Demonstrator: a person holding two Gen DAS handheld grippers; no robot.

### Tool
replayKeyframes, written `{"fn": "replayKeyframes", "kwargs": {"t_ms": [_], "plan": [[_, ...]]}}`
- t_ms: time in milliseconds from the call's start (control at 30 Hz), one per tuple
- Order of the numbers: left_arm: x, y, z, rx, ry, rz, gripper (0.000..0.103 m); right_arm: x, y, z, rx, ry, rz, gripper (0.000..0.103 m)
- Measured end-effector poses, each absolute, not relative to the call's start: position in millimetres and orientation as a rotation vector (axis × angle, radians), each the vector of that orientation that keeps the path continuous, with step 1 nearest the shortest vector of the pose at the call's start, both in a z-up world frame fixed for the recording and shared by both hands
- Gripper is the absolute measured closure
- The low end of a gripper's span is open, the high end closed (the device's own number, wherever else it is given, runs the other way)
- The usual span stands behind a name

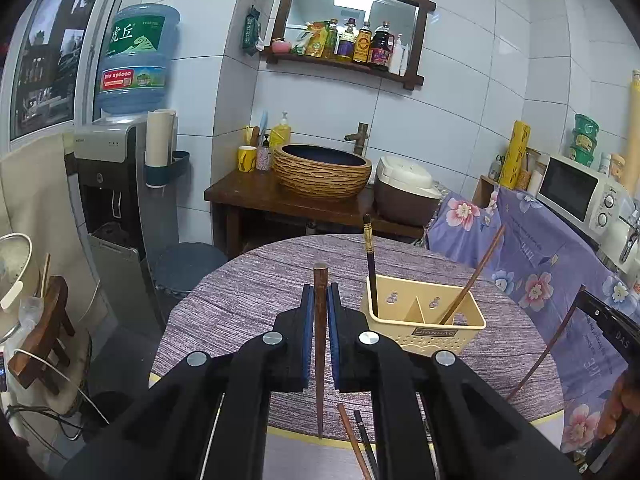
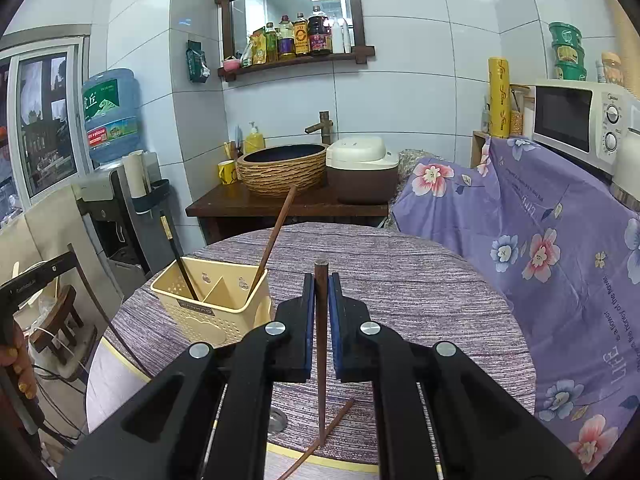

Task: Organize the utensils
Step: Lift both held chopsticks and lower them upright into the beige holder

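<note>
My left gripper is shut on a dark brown chopstick, held upright above the table with its thick end on top. My right gripper is shut the same way on another dark brown chopstick. A cream two-compartment utensil holder stands on the table between the two grippers. A black chopstick leans in one compartment, a brown chopstick in the other. Loose chopsticks lie near the table's front edge.
The round table wears a purple striped cloth. A floral purple cloth covers furniture at the right, under a microwave. A water dispenser and a wooden stool stand at the left. A hand holds the left gripper.
</note>
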State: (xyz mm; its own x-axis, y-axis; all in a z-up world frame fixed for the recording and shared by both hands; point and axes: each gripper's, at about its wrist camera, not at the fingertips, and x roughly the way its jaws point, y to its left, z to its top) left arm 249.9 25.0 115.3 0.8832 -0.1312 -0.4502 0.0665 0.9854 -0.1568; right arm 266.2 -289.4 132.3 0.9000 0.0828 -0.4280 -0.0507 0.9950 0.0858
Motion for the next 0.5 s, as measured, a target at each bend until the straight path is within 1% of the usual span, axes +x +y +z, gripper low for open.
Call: {"fn": "replayKeyframes", "kwargs": {"t_ms": [167,300,500], "plan": [[251,28,127,-0.136,0.457,-0.100,0.095,266,-291,143,0.060,0.436,0.065,0.095],[252,30,156,-0.126,0.408,-0.098,0.095,270,-289,165,0.039,0.403,0.064,0.095],[254,24,222,-0.142,0.300,-0.133,0.095,276,-285,233,0.097,0.304,0.130,0.095]]}}
